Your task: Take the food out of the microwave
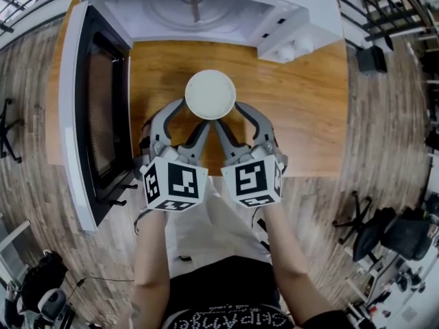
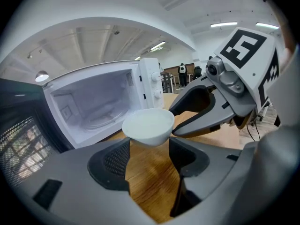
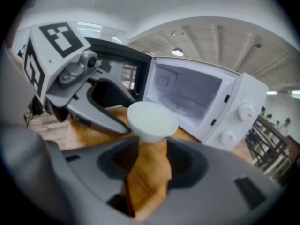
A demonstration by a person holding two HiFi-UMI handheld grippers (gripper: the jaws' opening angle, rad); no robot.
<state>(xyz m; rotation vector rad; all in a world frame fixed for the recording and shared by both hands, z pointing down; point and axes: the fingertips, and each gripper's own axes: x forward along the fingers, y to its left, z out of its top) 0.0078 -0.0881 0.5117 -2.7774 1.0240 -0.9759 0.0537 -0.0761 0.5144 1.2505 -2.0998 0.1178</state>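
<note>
The white bowl (image 1: 210, 94) is out of the microwave (image 1: 309, 9) and held over the wooden table (image 1: 302, 101), right in front of the open cavity, with both grippers on it. That table takes up the middle of the head view, and the white microwave stands at its far edge. Its interior is lit and bare apart from the glass turntable (image 1: 192, 5). The microwave door (image 1: 96, 108) is swung wide out to the left, dark window panel facing in. Now the grippers. The left gripper (image 1: 195, 112) comes in from the near left and the right gripper (image 1: 226, 113) from the near right, angled in toward each other in a V, marker cubes side by side close to the person. Each gripper's own view shows its two jaws closed in against the tapering lower part of the bowl, one jaw on either side, with the rim riding above the tips. The bowl sits upright. Its inside looks plain white, and what is in it cannot be made out. I also cannot tell whether its base touches the wood. Smallest of all are the two white knobs (image 3: 238, 111) on the microwave's control panel, one above the other to the right of the cavity.
</note>
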